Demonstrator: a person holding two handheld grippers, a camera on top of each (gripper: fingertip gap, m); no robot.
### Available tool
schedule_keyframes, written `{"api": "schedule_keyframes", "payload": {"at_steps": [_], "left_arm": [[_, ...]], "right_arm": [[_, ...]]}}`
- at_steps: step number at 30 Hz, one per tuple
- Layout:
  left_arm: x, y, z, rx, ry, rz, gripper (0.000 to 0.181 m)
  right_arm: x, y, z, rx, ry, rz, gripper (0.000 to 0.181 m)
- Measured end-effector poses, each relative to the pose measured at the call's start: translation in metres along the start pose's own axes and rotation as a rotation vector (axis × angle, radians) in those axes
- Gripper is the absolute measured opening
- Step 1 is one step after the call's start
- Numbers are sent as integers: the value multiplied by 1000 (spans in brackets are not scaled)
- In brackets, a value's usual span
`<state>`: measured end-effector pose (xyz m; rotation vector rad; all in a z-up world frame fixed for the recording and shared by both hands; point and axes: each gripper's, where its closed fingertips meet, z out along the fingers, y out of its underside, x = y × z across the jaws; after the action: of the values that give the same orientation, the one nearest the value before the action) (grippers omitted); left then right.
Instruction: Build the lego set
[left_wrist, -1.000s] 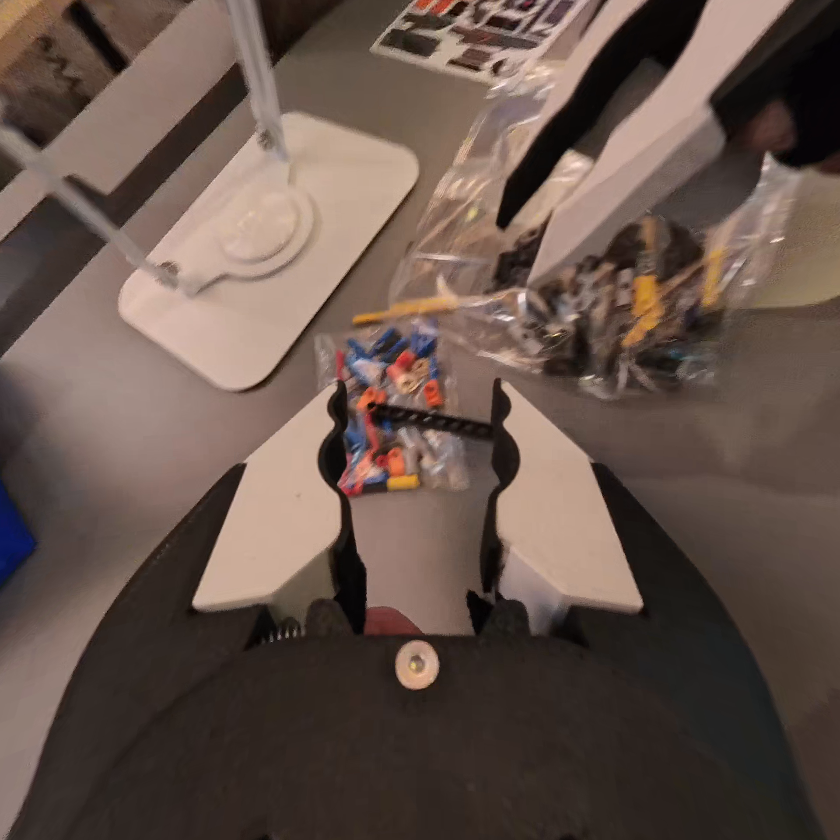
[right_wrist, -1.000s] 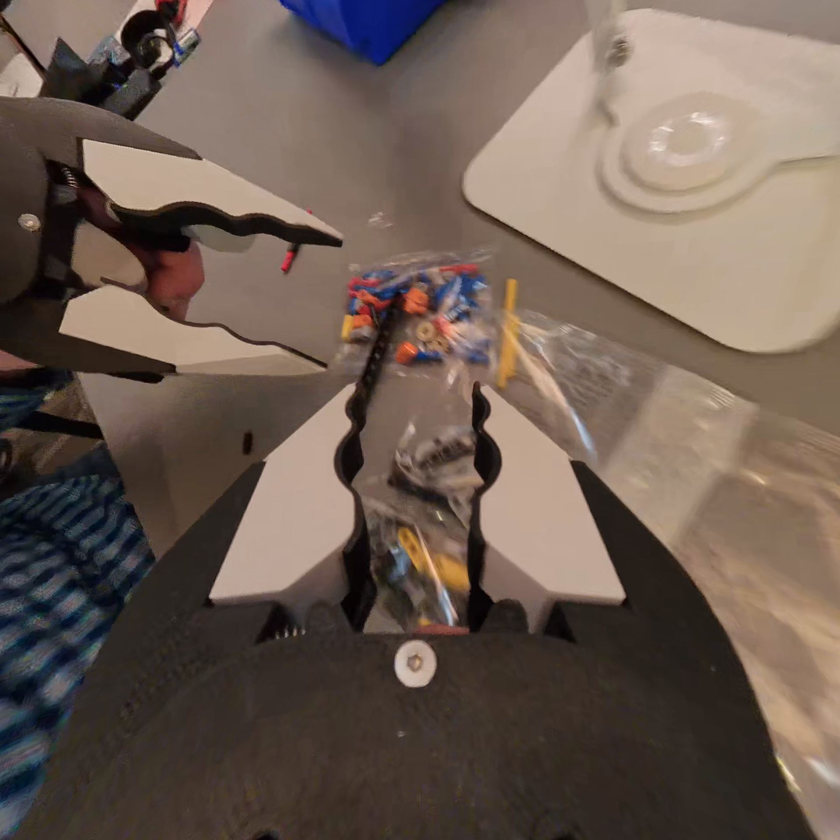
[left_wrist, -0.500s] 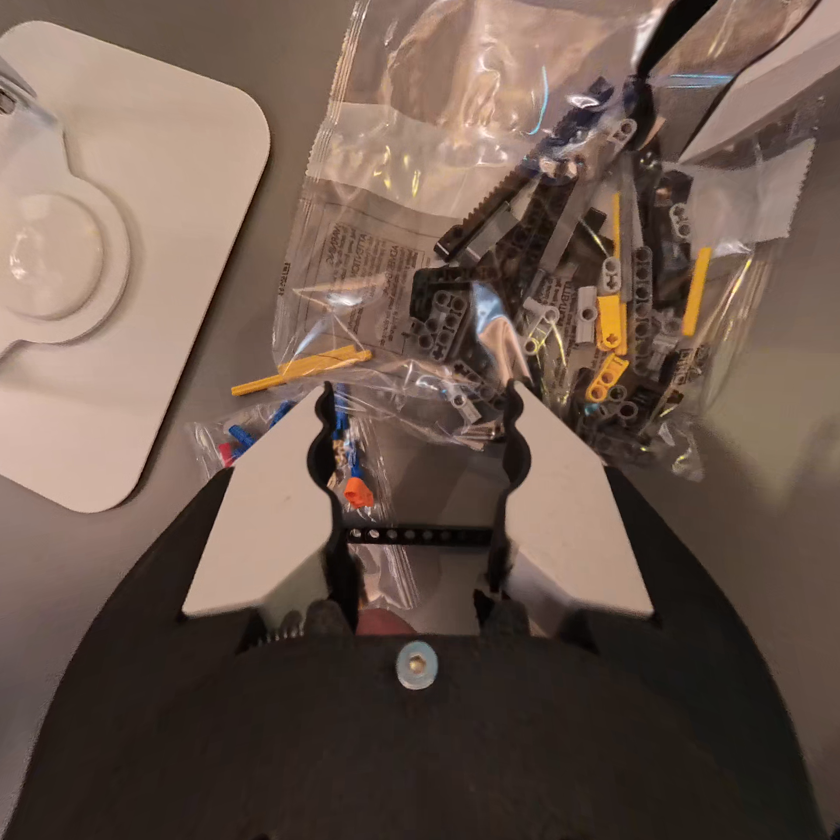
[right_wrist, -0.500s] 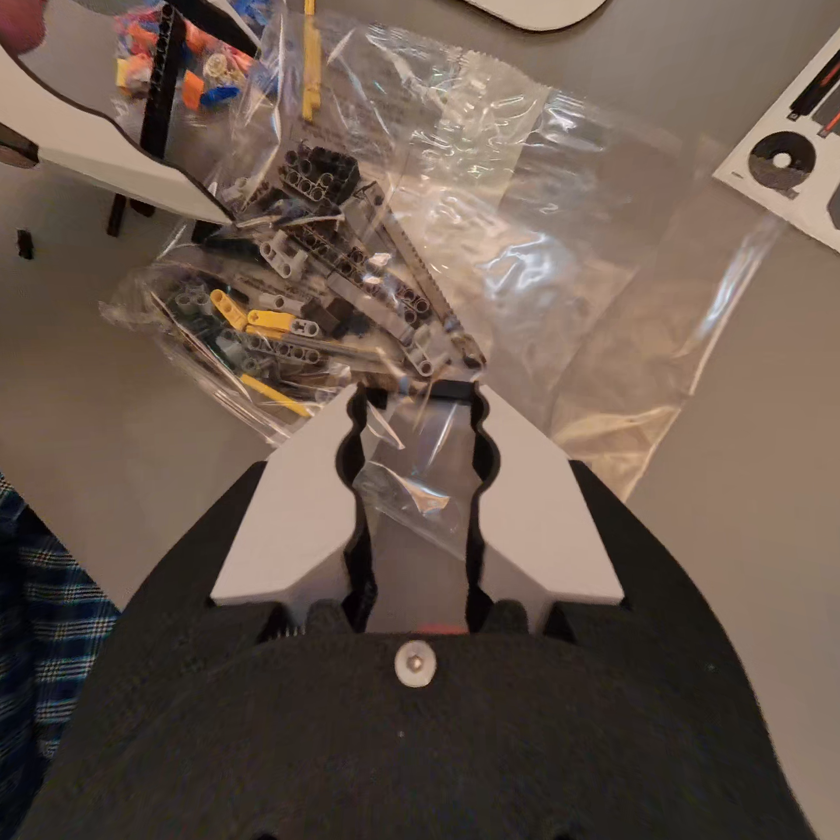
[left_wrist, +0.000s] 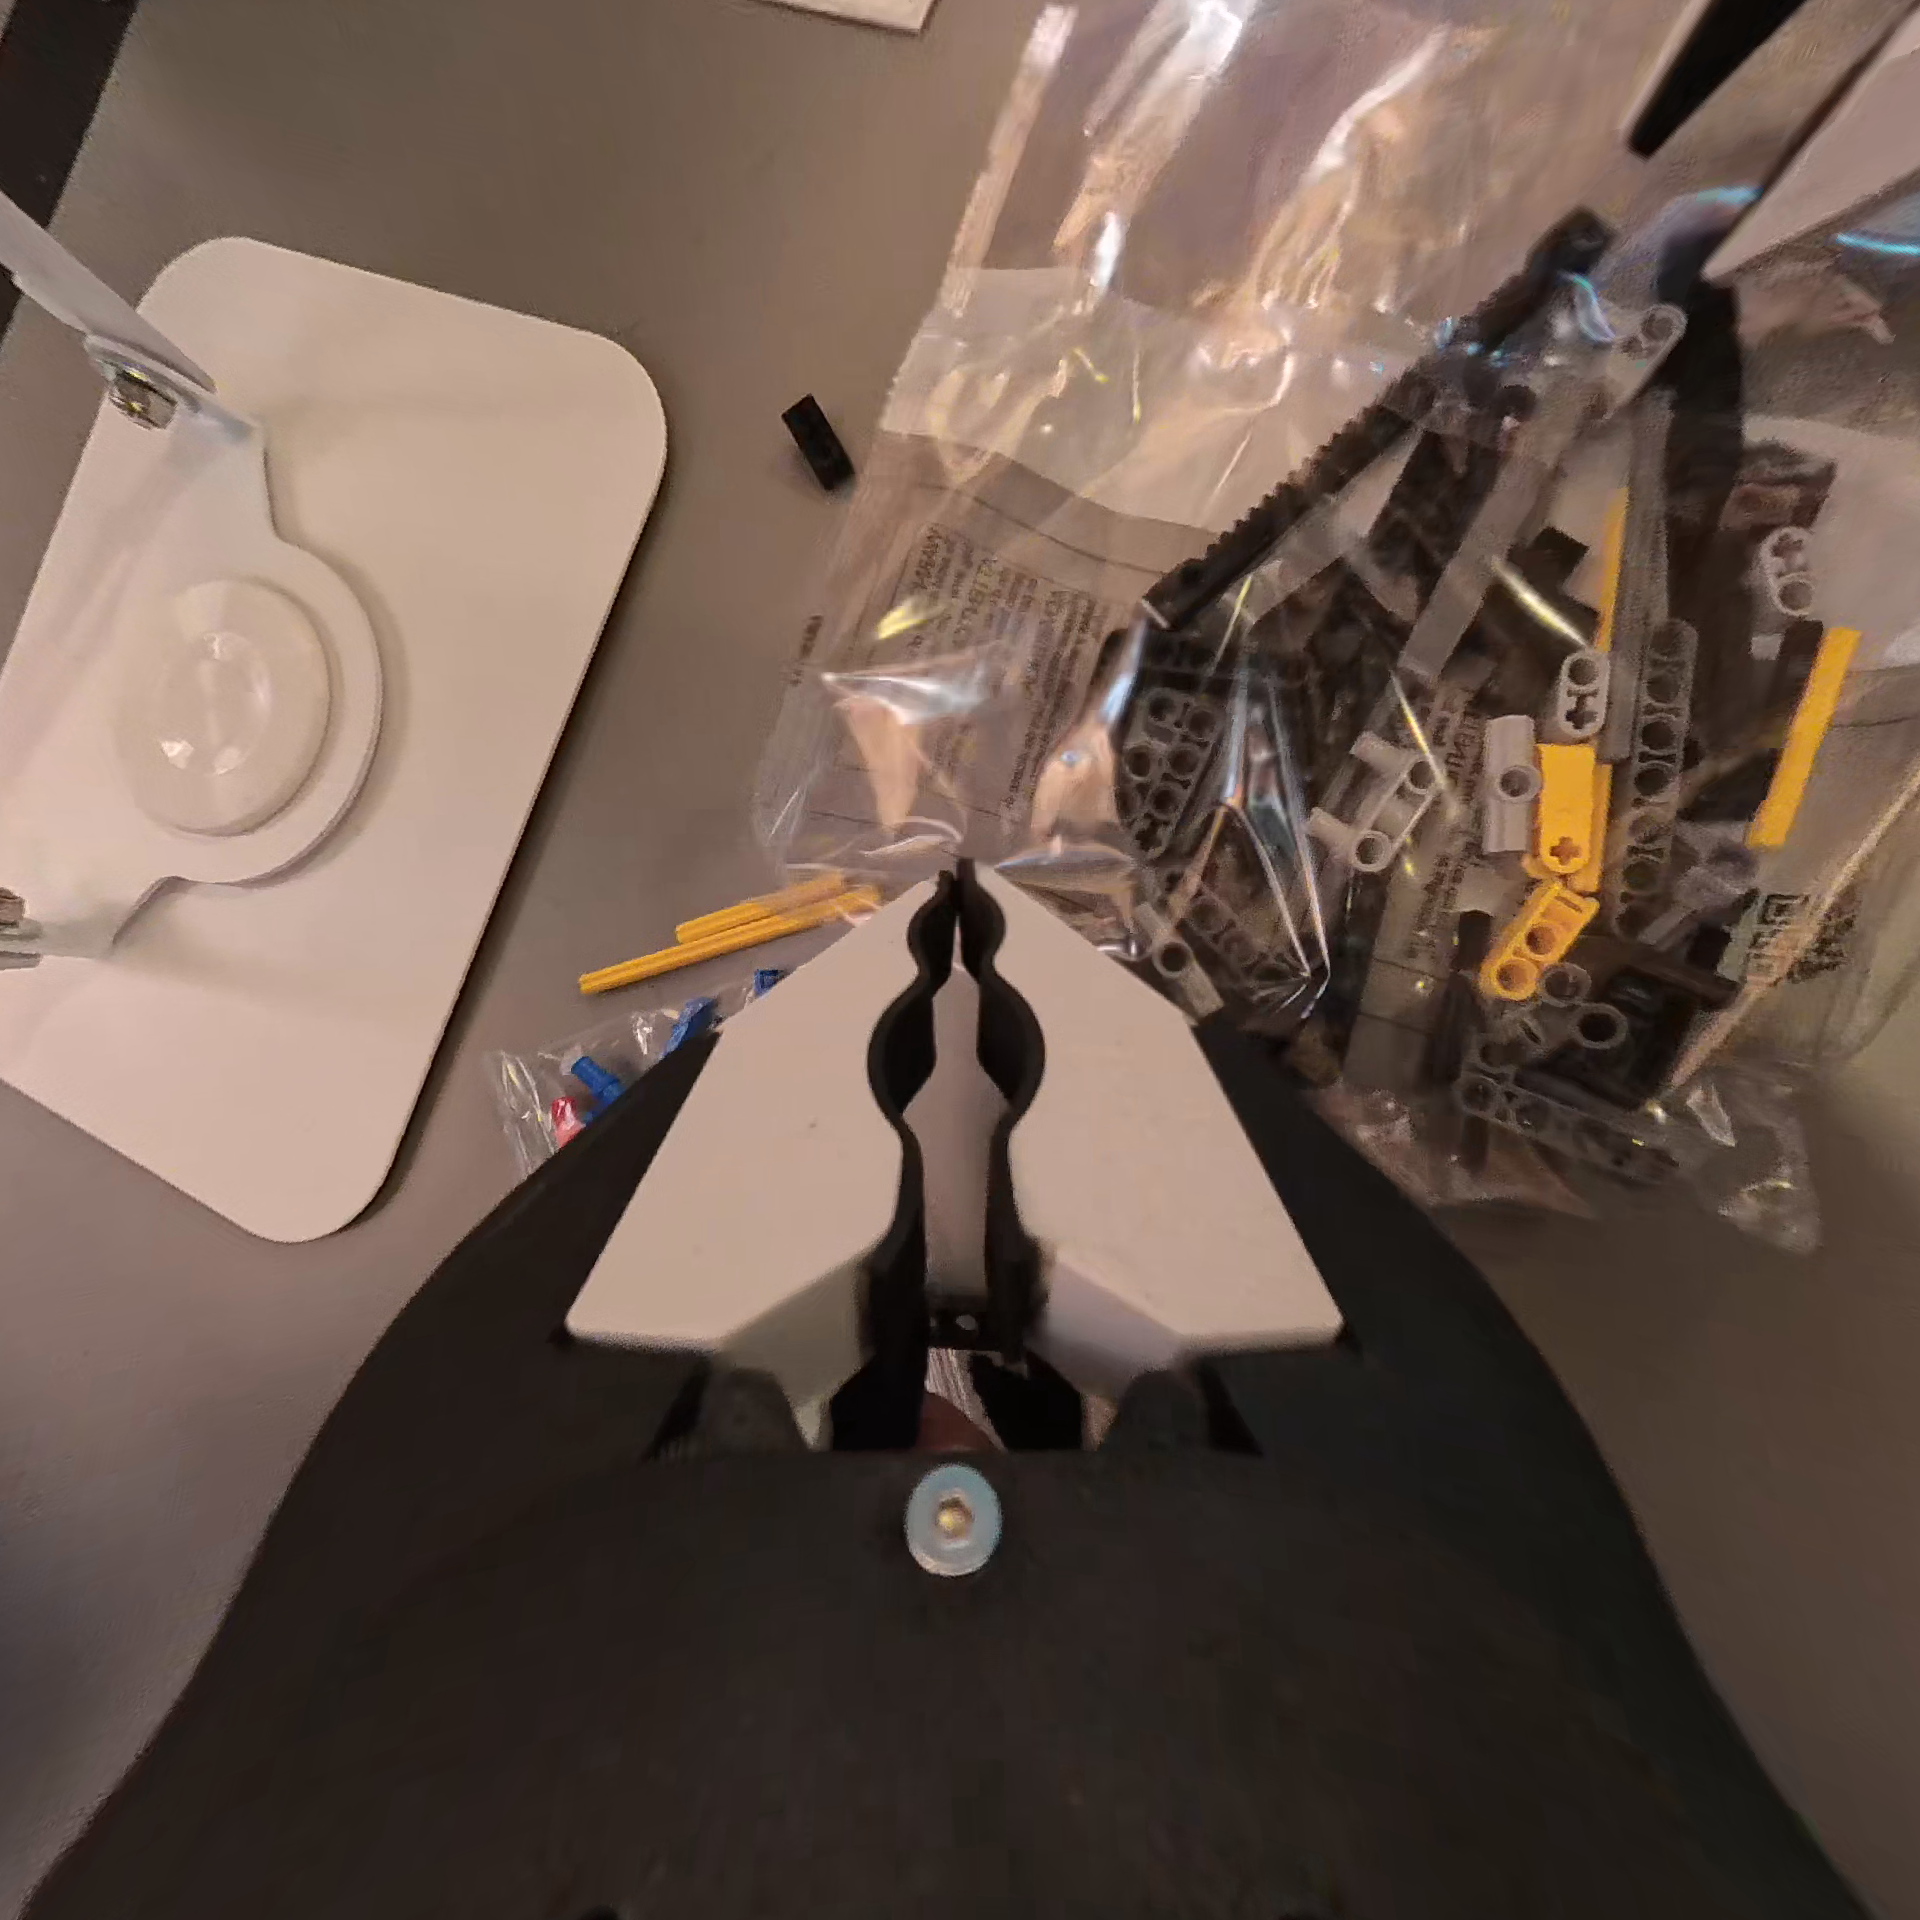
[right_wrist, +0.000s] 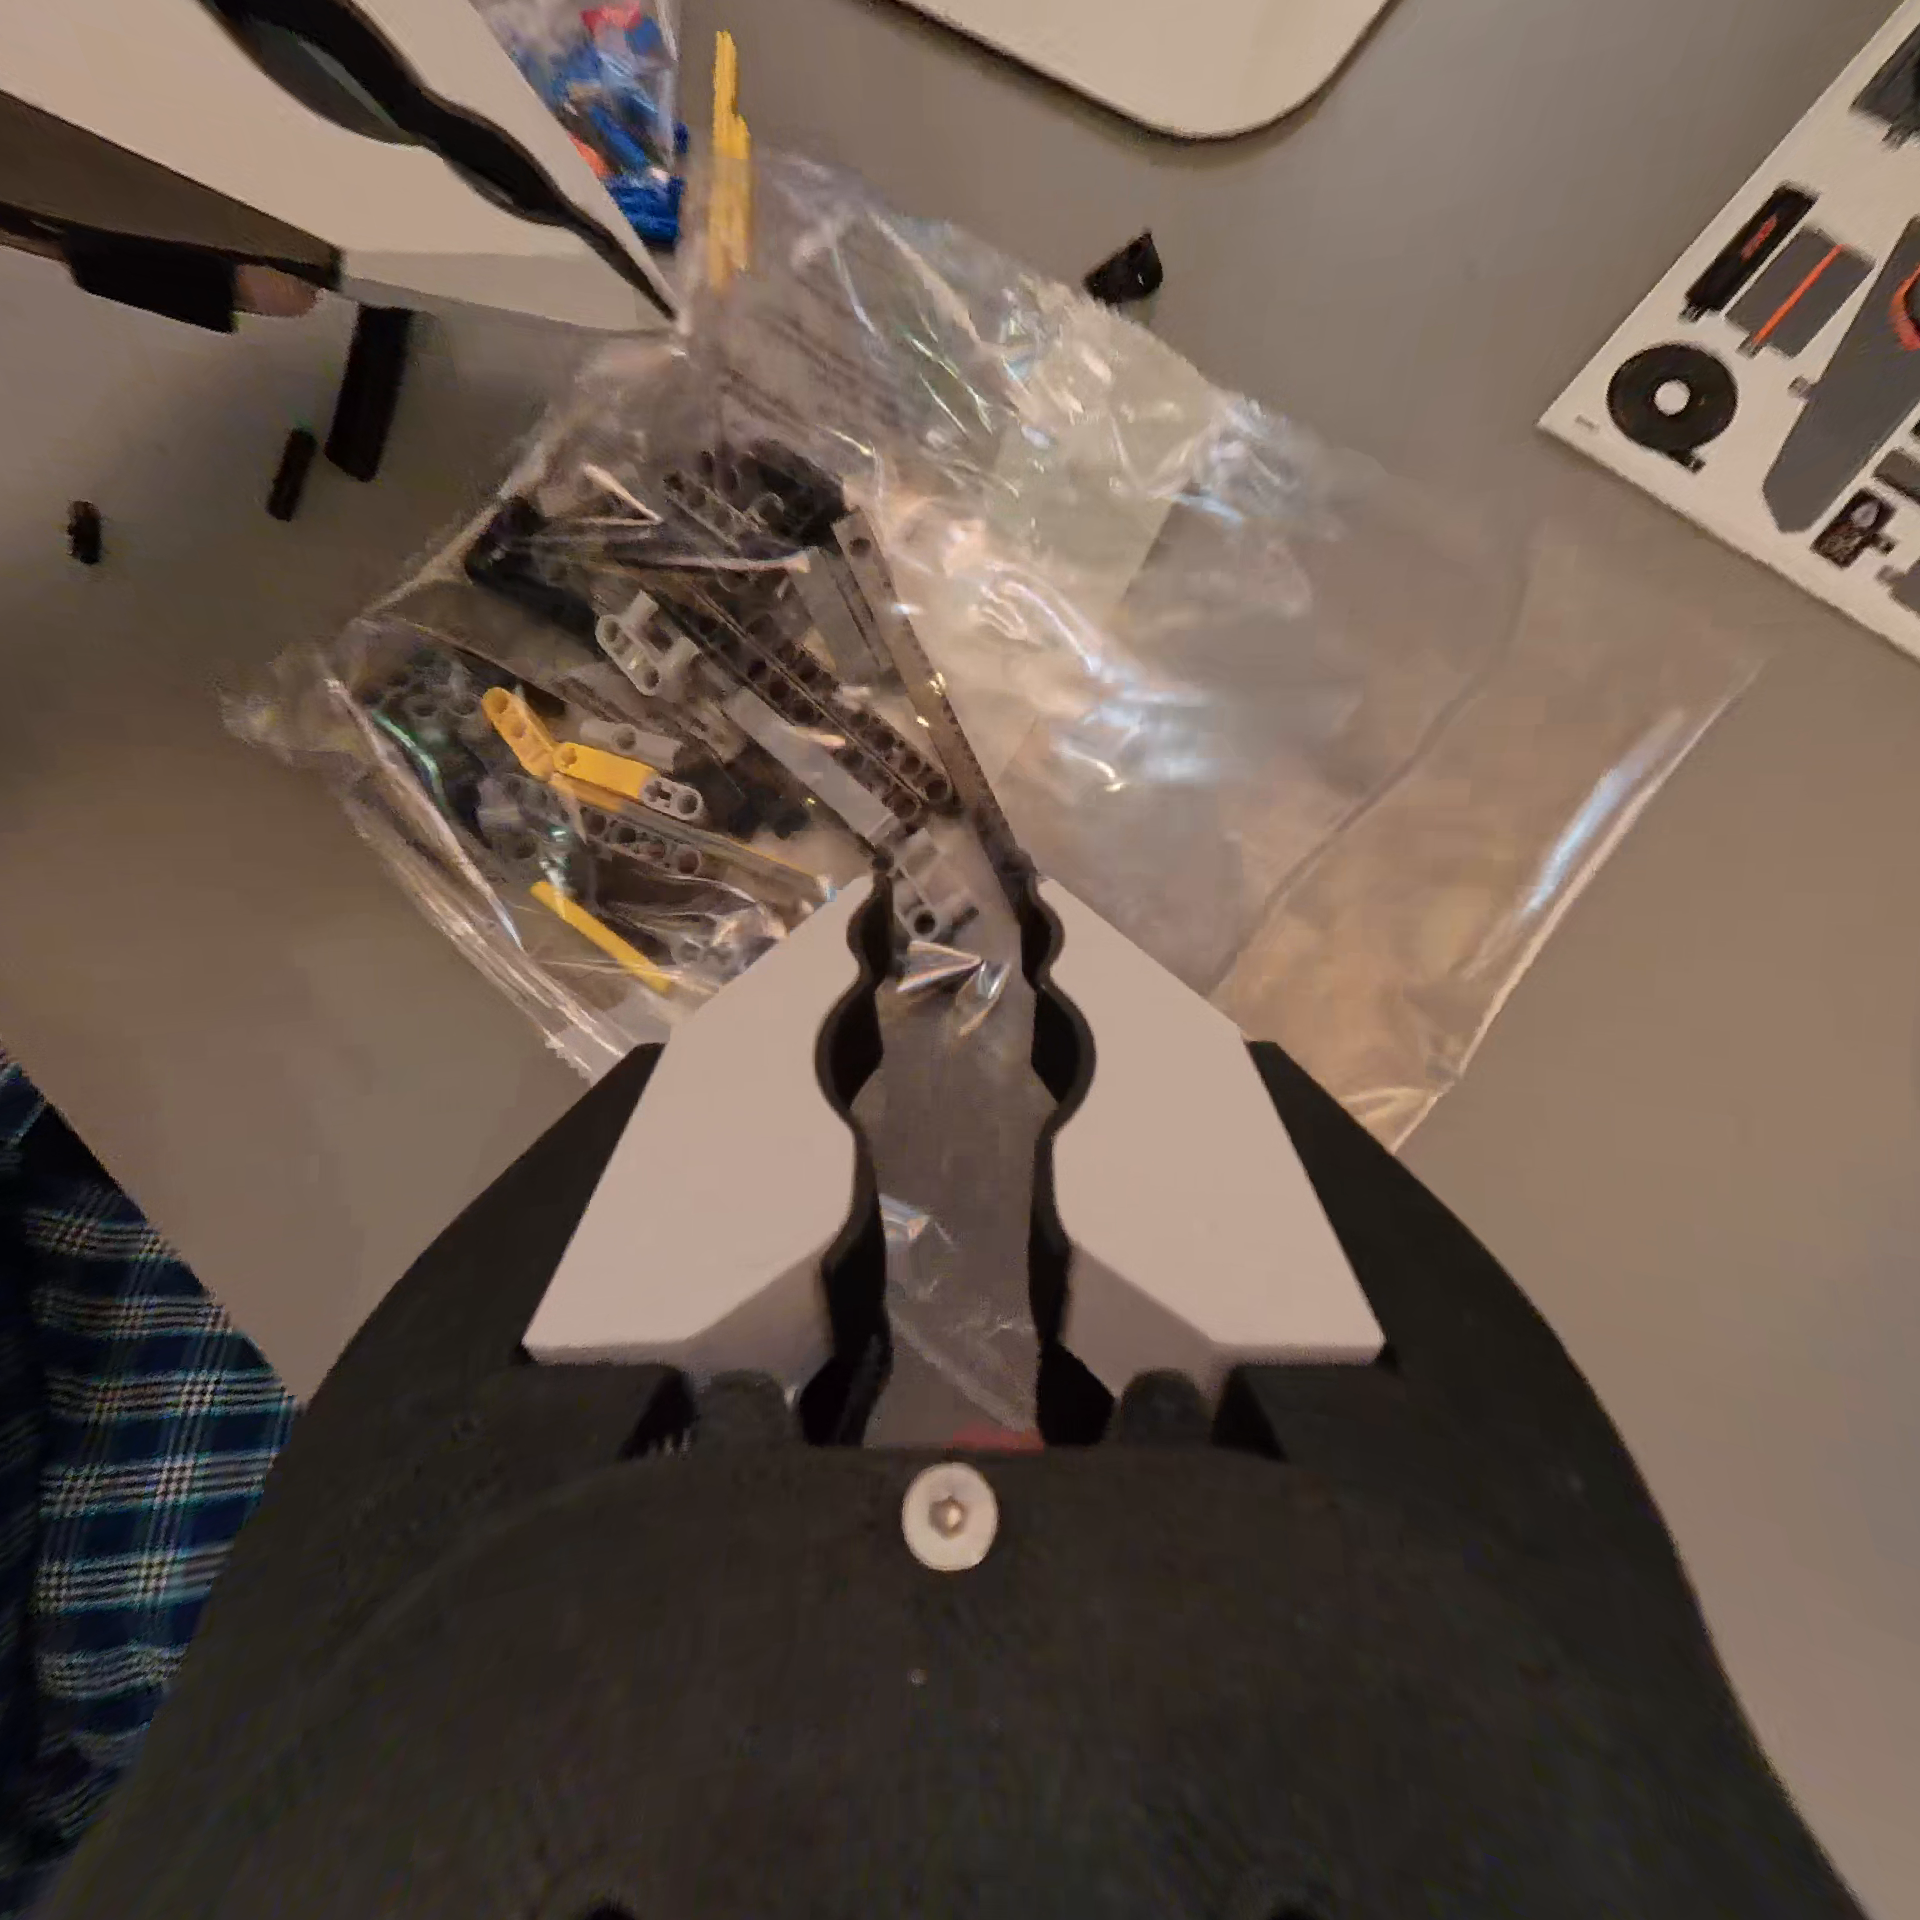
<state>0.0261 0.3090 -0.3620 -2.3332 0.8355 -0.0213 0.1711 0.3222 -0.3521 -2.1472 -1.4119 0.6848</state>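
A large clear bag of grey, black and yellow Lego Technic pieces (left_wrist: 1091, 582) lies on the grey table; it also shows in the right wrist view (right_wrist: 1143, 582). My left gripper (left_wrist: 954, 883) is shut on the bag's near edge, and the right wrist view shows it (right_wrist: 665, 307) pinching a raised corner. My right gripper (right_wrist: 958, 904) is open, its jaws partly narrowed, with the bag's opposite end and a grey piece between them. It shows at the top right of the left wrist view (left_wrist: 1673, 208).
A small bag of blue and orange parts (left_wrist: 582, 1081) and yellow axles (left_wrist: 727, 935) lie by my left gripper. A white stand base (left_wrist: 312, 727) sits left. A sticker sheet (right_wrist: 1766, 364), loose black pieces (right_wrist: 1122, 272) and a black beam (right_wrist: 366, 384) lie around. Spacing between my two grippers at the tips: around 15 cm.
My left gripper moved forward off the small bag and black beam and shut on the large bag's edge. My right gripper's jaws narrowed around the bag's other end.
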Motion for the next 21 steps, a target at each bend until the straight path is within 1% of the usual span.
{"api": "schedule_keyframes", "payload": {"at_steps": [3,6,8,9,12,15,16,18,20,21], "left_arm": [[-3,-1,-2,12,-11,-13,0],[-7,-3,-9,38,-33,-23,1],[-8,-7,-16,58,-46,-33,20],[-7,-9,-21,64,-49,-31,29],[5,-16,-33,73,-34,-11,40],[36,-15,-32,39,69,-8,53],[48,-12,-30,16,95,8,55],[62,-2,-22,-47,106,31,60],[71,3,-16,-74,126,13,56],[72,2,-15,-66,133,3,53]], "right_arm": [[-22,-1,-11,-6,-48,-79,27],[-21,11,-17,-45,-3,-112,32],[-10,13,-25,-3,30,-74,33],[2,14,-32,20,56,-36,33],[47,26,-45,28,126,59,33],[84,38,-48,4,180,77,31],[90,39,-47,0,184,60,26],[91,45,-38,-45,144,32,26],[87,47,-32,-65,115,-7,26],[83,45,-30,-58,102,-31,26]]}}
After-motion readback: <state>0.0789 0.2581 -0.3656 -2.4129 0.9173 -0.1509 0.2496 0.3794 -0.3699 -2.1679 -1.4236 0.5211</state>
